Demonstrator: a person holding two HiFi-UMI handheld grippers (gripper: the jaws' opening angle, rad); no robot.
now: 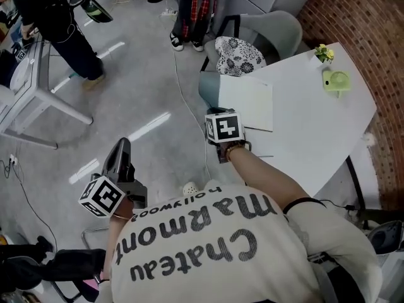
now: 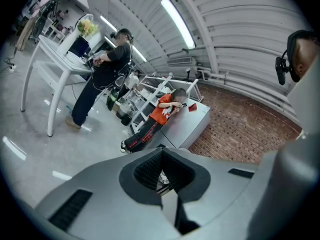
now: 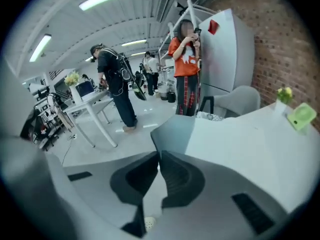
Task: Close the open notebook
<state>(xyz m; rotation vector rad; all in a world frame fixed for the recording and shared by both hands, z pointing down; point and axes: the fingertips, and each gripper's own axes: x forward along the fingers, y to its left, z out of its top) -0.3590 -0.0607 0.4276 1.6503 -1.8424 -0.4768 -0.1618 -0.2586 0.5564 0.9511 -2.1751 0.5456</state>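
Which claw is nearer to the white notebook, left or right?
Right. The right claw is at the notebook's near corner, above the table edge; the left claw is off the table, over the floor.

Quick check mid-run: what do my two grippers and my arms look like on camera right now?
The left gripper and right gripper have grey-to-black bodies with dark ribbed pads inside the jaws. Each carries a marker cube, white with black squares. The person wears a cream short-sleeved T-shirt with dark lettering.
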